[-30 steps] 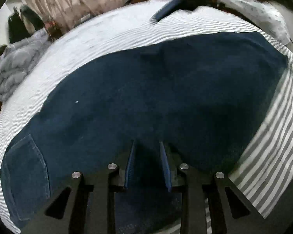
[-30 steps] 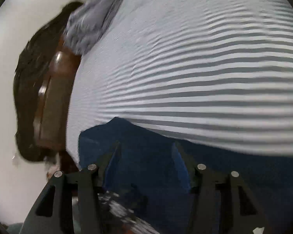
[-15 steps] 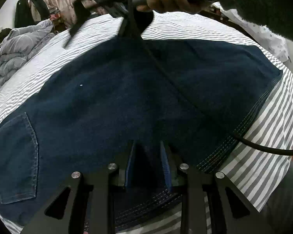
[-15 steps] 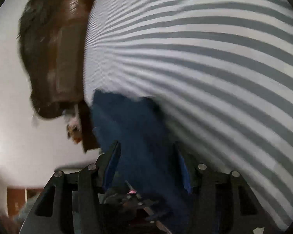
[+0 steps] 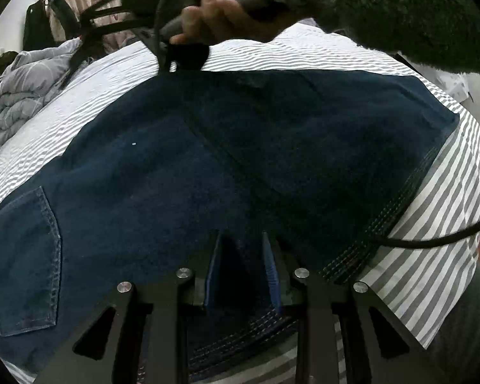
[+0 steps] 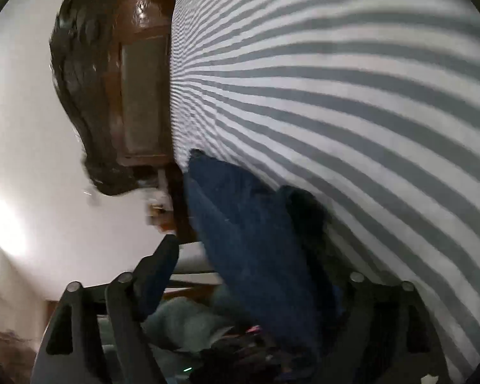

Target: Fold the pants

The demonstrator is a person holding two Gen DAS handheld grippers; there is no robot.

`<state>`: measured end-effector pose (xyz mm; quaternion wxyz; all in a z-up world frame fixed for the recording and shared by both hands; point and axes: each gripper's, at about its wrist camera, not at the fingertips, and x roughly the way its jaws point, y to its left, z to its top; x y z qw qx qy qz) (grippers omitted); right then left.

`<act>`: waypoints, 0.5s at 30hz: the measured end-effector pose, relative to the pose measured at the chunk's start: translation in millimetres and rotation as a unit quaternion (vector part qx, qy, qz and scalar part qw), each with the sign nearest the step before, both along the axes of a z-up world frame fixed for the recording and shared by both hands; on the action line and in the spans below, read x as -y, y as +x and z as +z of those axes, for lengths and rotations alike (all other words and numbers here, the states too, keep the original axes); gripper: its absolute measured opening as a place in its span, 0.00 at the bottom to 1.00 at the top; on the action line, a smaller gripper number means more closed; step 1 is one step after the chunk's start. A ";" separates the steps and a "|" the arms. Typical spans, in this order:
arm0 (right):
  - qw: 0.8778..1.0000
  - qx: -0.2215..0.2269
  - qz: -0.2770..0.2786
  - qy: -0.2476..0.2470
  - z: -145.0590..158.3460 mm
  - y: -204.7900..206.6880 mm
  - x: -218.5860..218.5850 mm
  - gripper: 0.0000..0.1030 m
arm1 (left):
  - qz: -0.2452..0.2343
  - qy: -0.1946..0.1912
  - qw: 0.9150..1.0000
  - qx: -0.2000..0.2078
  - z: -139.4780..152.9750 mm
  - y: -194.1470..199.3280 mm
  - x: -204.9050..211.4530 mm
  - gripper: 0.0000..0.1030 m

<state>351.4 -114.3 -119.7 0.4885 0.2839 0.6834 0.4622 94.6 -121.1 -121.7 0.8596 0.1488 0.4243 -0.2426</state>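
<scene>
Dark blue jeans (image 5: 208, 176) lie spread on the striped bed sheet (image 5: 432, 240), back pocket (image 5: 25, 256) at the lower left. My left gripper (image 5: 243, 249) is shut on a fold of the jeans near their stitched hem. In the left wrist view the right gripper (image 5: 80, 48) is held by a hand above the far edge of the jeans. In the right wrist view my right gripper (image 6: 240, 256) has its jaws wide apart, with a raised blue jeans edge (image 6: 249, 243) between them. The view is tilted sideways.
A grey quilt (image 5: 19, 96) is bunched at the far left of the bed. A brown wooden headboard (image 6: 137, 89) and white wall border the sheet (image 6: 336, 96). A black cable (image 5: 432, 240) crosses the sheet at the right. Curtains and hanging clothes stand behind.
The right gripper has opened wide and rolled sideways, with the jeans edge lifted in front of it. The left gripper stays shut on the denim; the hand with the right gripper came into its view.
</scene>
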 end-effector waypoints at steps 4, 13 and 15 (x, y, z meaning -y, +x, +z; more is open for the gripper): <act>0.999 0.031 -0.012 -0.018 9.1 3.4 -8.0 0.84 | 0.004 -0.002 1.000 -0.001 -0.2 -0.8 -0.9 0.27; 0.978 -0.115 -0.137 -0.104 -23.2 19.1 29.1 0.24 | 0.054 -0.030 0.997 -0.043 19.2 36.6 -31.8 0.27; 0.976 -0.123 -0.143 -0.107 -25.1 18.2 30.8 0.22 | 0.063 -0.024 0.997 -0.042 19.4 40.5 -39.3 0.27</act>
